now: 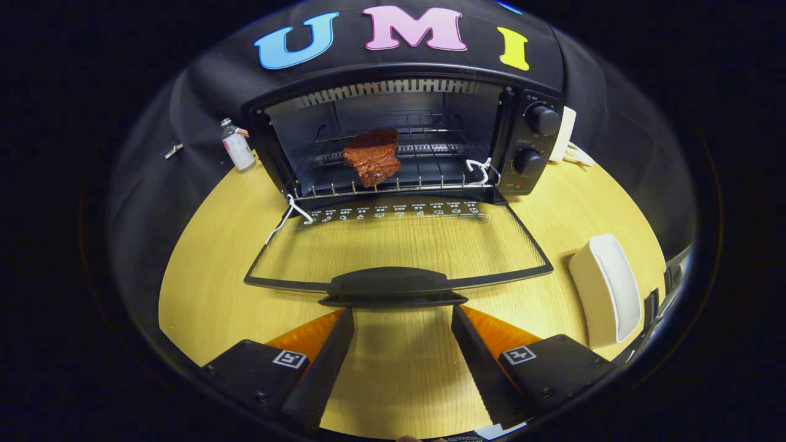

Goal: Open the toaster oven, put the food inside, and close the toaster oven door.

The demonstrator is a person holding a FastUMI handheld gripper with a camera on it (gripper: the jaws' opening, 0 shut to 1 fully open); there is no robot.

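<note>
A black toaster oven [528, 144] stands at the back of the wooden table with its glass door [399, 245] folded flat down toward me. On the wire rack inside lies a reddish-brown piece of meat [372, 157]. The door's black handle [392, 285] sits just ahead of my fingertips. My gripper [402, 316] is open, its two fingers spread wide with only bare table between them, a little below and behind the handle. Nothing is held.
A small white bottle [237, 147] stands left of the oven. A white dish [605, 288] lies on the table to the right of the door. A white plug block [568, 138] sits behind the oven's right side. White cords hang at both door hinges.
</note>
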